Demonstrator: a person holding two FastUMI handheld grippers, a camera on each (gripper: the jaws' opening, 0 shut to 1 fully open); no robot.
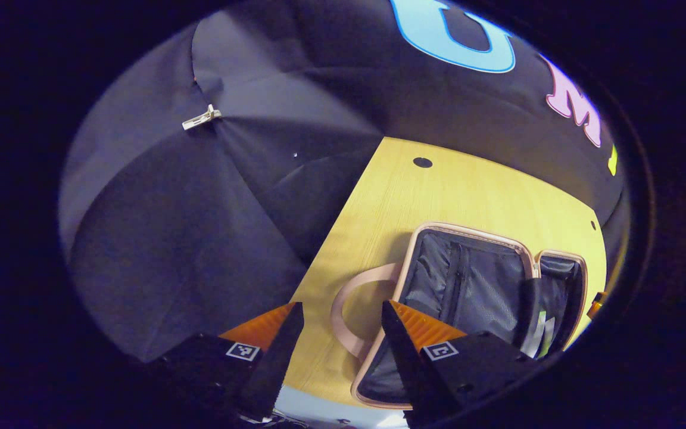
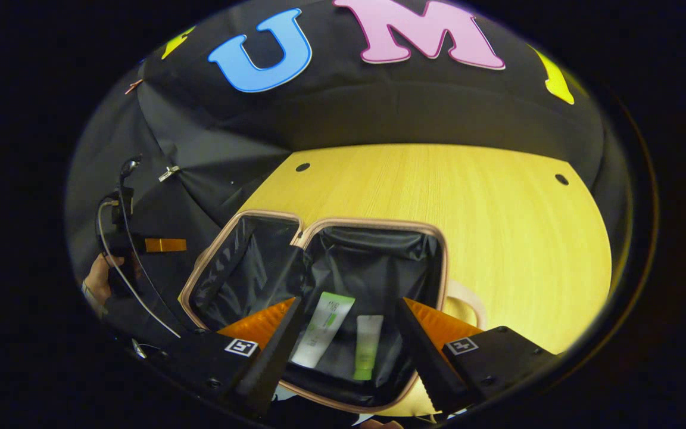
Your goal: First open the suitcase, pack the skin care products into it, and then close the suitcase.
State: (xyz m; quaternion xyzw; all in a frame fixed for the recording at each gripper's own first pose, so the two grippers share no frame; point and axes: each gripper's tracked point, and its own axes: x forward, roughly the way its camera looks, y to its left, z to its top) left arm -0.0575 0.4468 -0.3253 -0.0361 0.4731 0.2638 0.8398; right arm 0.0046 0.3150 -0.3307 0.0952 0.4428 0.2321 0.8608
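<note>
What I can't quite make out

My right finger (image 1: 423, 351) covers the near corner of the suitcase (image 1: 468, 280), and the tubes (image 1: 542, 336) in its far half are half hidden behind the divider. In the right gripper view, print on the white tube (image 2: 322, 329) is too small to read.

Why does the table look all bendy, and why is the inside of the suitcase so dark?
Right gripper view: the fisheye lens curves the table edges; the suitcase lining is black, yet two tubes show clearly. Left gripper view: same bending, bright table, dim suitcase inside.
</note>
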